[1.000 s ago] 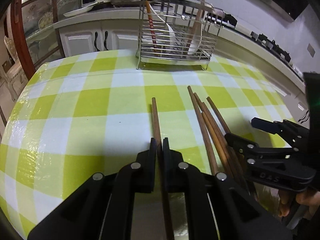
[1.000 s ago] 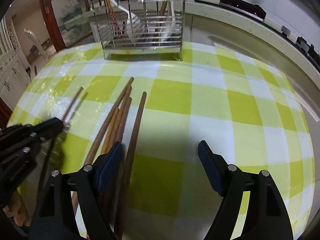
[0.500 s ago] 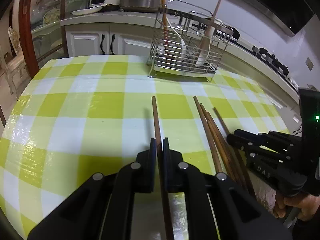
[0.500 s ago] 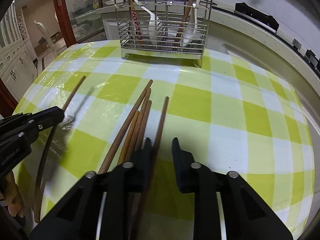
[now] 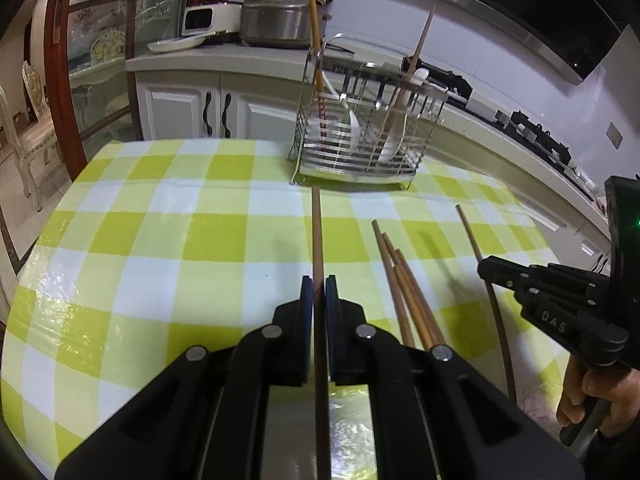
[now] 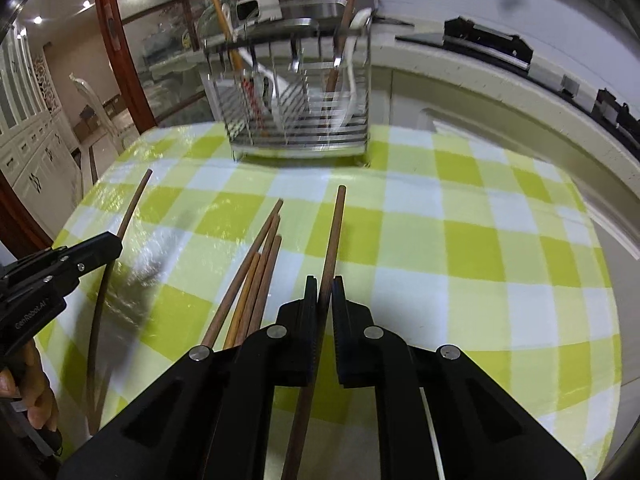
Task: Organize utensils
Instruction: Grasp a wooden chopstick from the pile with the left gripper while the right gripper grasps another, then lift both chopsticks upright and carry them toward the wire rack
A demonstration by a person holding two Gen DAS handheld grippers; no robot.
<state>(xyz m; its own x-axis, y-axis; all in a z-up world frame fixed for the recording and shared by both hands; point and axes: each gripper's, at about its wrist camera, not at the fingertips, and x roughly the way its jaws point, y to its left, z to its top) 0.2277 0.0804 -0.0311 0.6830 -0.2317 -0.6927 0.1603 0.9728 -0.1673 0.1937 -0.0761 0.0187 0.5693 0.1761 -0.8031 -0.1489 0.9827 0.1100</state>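
My left gripper (image 5: 319,286) is shut on a dark wooden chopstick (image 5: 317,236) and holds it above the checked table, pointing at the wire utensil rack (image 5: 360,148). My right gripper (image 6: 325,286) is shut on another brown chopstick (image 6: 334,232), also lifted and pointing at the rack (image 6: 296,120). Several more chopsticks (image 5: 400,280) lie bundled on the cloth between the two grippers; they also show in the right wrist view (image 6: 252,276). The rack holds upright chopsticks and white spoons.
The green and white checked tablecloth (image 5: 160,240) covers the table. A kitchen counter with a rice cooker (image 5: 288,20) and white cabinets stands behind the rack. A stove (image 5: 532,136) is at the far right.
The right gripper closed on a chopstick from the bundle and lifted it. Both grippers rose and tilted up, each with its chopstick, toward the rack.
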